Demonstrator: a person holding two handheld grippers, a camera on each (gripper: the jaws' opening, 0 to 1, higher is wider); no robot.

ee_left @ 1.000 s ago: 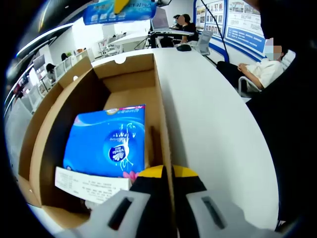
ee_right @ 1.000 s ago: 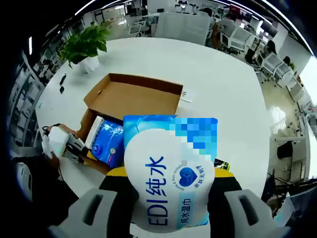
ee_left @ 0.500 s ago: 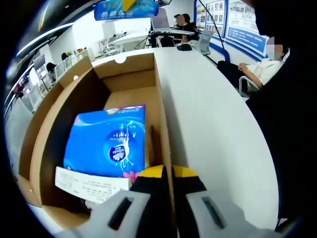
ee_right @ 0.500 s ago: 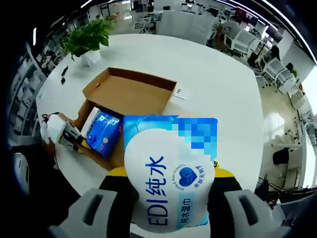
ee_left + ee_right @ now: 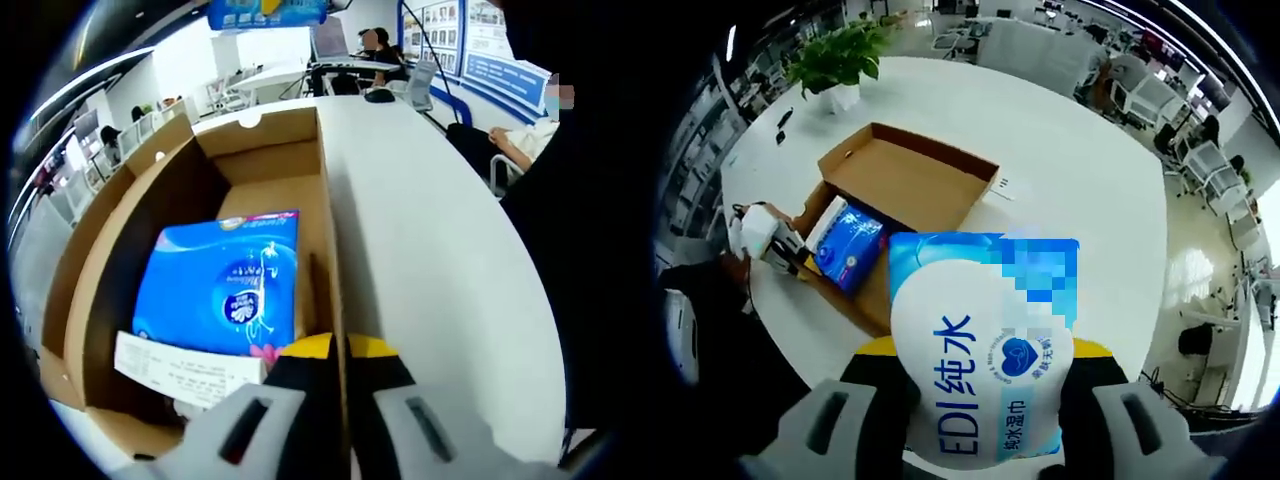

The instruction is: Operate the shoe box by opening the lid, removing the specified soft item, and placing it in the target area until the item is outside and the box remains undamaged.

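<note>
The open cardboard shoe box point(image 5: 150, 210) lies on the white table, and its near side wall is pinched in my left gripper point(image 5: 338, 352), which is shut on it. Inside lie a blue soft pack point(image 5: 222, 285) and a white paper slip point(image 5: 185, 368). High above the table, my right gripper point(image 5: 982, 352) is shut on a light-blue wet-wipes pack point(image 5: 980, 360) with a white label. Far below in the right gripper view are the box point(image 5: 902, 185) with its lid folded back, the blue pack point(image 5: 848, 246) and the left gripper point(image 5: 768, 238).
The round white table point(image 5: 1070, 190) spreads around the box. A potted plant point(image 5: 837, 62) stands at its far edge and a small white card point(image 5: 1004, 186) lies beside the lid. Seated people and office desks point(image 5: 370, 70) lie beyond the table.
The right gripper has carried the wipes pack higher and sideways, so the box looks smaller and further left. The left gripper keeps its hold on the box wall.
</note>
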